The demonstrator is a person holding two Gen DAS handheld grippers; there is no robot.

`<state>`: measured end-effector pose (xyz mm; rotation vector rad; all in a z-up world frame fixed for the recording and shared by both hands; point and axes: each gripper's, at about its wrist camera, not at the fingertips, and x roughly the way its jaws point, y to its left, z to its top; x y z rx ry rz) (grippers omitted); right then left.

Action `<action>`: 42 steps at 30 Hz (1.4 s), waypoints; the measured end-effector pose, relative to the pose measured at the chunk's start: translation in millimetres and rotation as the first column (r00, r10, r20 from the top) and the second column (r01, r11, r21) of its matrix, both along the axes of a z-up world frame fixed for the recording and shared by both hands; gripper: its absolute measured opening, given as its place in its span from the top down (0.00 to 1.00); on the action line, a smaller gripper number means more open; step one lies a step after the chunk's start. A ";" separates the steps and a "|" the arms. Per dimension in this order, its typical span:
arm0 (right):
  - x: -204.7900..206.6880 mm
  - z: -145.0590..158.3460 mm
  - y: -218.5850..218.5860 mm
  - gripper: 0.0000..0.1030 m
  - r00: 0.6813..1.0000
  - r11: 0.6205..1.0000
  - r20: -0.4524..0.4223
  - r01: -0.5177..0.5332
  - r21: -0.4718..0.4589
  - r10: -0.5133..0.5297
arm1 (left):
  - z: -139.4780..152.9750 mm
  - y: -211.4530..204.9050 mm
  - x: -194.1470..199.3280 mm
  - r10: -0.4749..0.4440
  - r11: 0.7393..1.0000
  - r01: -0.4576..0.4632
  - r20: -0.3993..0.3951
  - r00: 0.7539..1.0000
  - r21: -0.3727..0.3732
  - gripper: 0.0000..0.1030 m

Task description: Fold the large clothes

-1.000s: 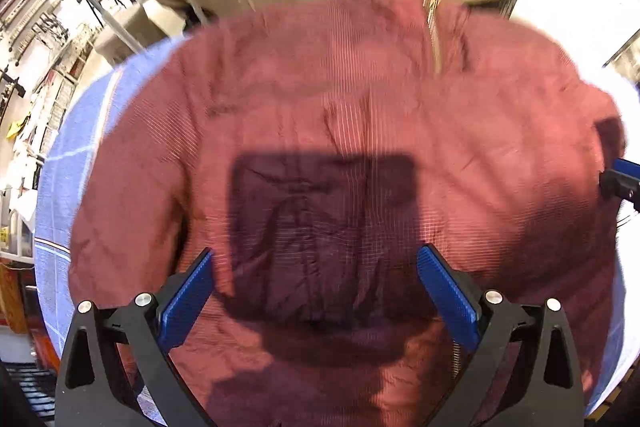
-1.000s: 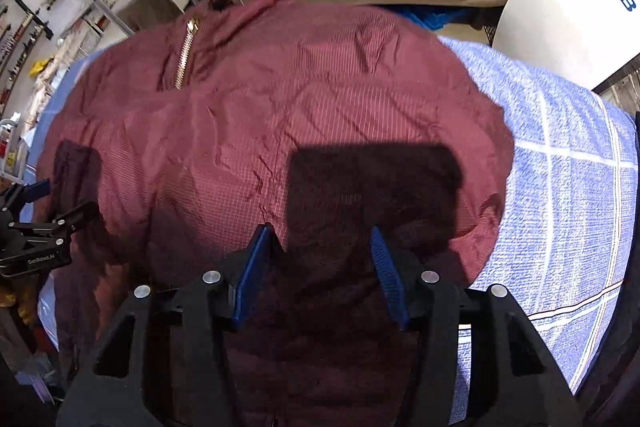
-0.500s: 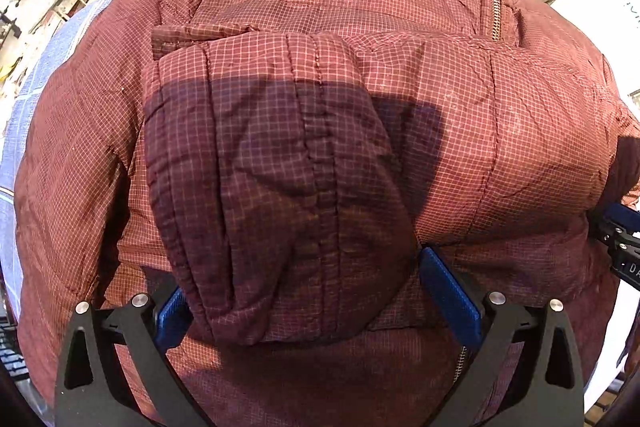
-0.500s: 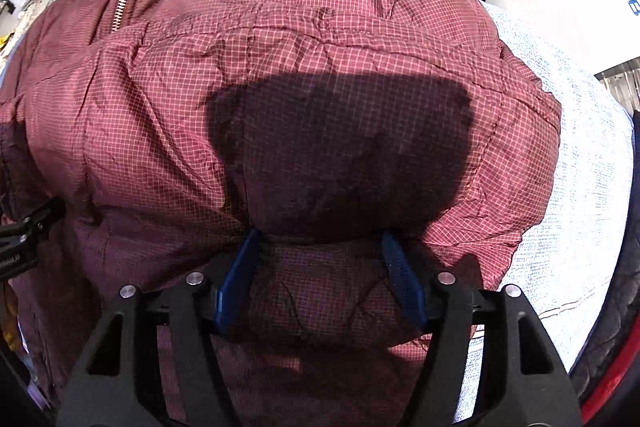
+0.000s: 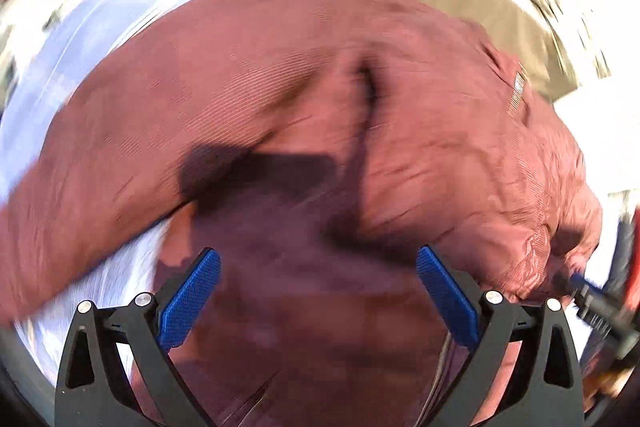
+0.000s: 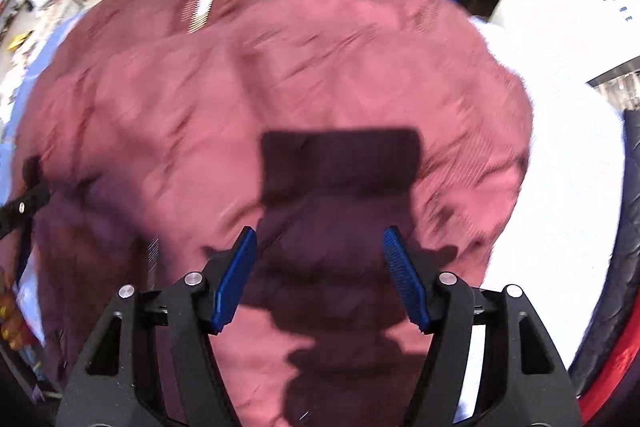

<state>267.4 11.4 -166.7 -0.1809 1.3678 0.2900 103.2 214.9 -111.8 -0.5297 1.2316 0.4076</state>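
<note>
We see our left gripper (image 5: 318, 291) released, empty, over the dark red checked padded jacket (image 5: 320, 131). Our right gripper (image 6: 320, 275), jaws just widened, grasps nothing. The jacket spreads toward twelve o'clock on the pale blue checked sheet (image 6: 560, 187).

hand-held gripper (image 6: 320, 271) | black frame — blue ribbed pads (image 6: 234, 279) — silver screws

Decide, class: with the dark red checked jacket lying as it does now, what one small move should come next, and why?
Probably lower the left tool to the dark red checked jacket's sleeve and draw it across the body. Both the left tool and the right tool stand open with nothing gripped, and that sleeve trails out over the pale blue cloth.
</note>
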 end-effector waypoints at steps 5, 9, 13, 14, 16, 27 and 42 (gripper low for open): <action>-61.0 -7.2 34.5 0.36 0.991 0.993 -0.077 -0.111 0.041 0.114 | -4.2 70.8 -115.5 0.313 0.948 -0.312 0.006 0.950 -0.056 0.14; -91.0 -12.5 70.7 0.36 0.978 0.985 -0.124 -0.163 0.050 0.169 | -10.6 125.3 -207.6 0.518 0.855 -0.518 -0.016 0.855 -0.032 0.19; -100.5 -5.4 106.5 0.36 0.970 0.977 -0.112 -0.209 0.049 0.214 | -15.2 174.7 -290.1 0.713 0.700 -0.711 0.002 0.701 -0.066 0.19; -102.7 -2.9 116.8 0.36 0.968 0.973 -0.105 -0.224 0.045 0.228 | -15.8 181.5 -303.8 0.749 0.661 -0.745 0.013 0.662 -0.090 0.19; -105.5 2.4 135.9 0.36 0.961 0.964 -0.082 -0.263 0.033 0.265 | -19.3 191.7 -322.8 0.804 0.592 -0.792 0.037 0.594 -0.145 0.19; -125.2 8.5 131.4 0.36 0.949 0.950 -0.040 -0.312 0.000 0.311 | -6.3 215.9 -297.8 0.797 0.601 -0.767 0.097 0.596 -0.224 0.66; -108.2 24.5 25.8 0.36 0.988 0.988 -0.047 -0.147 0.045 0.150 | 149.8 205.6 -154.8 0.473 0.864 -0.497 0.478 0.740 -0.085 0.78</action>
